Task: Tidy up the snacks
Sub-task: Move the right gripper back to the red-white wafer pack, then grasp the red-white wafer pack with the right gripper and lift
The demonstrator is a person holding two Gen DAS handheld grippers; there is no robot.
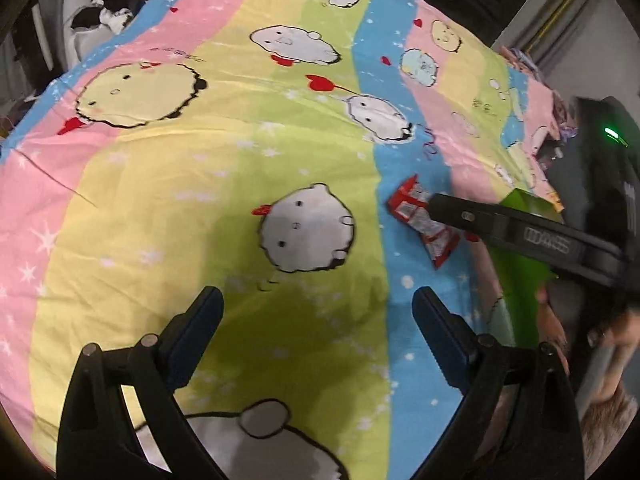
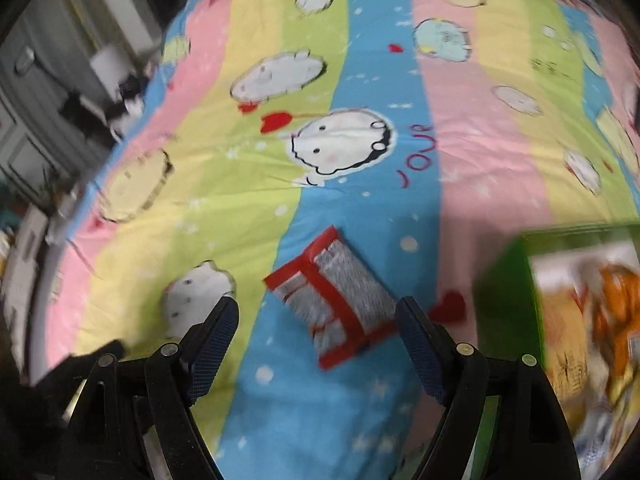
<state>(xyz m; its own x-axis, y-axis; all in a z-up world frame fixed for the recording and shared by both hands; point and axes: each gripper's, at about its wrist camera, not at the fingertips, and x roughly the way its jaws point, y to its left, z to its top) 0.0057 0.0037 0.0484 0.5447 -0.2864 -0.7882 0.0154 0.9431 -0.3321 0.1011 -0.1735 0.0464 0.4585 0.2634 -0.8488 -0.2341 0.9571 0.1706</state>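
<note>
Covering almost every part of both pictures is a big striped blanket (image 1: 168,208) with cartoon animals.
At the right edge of the right wrist picture stands a green box (image 2: 504,304) with blurry snacks inside. One red and silver snack packet (image 2: 336,300) lies flat on the blue stripe, low in the middle. The right gripper (image 2: 318,342) hangs over it, fingers wide apart, not touching. The left gripper (image 1: 318,332) is spread wide too, holding nothing.
</note>
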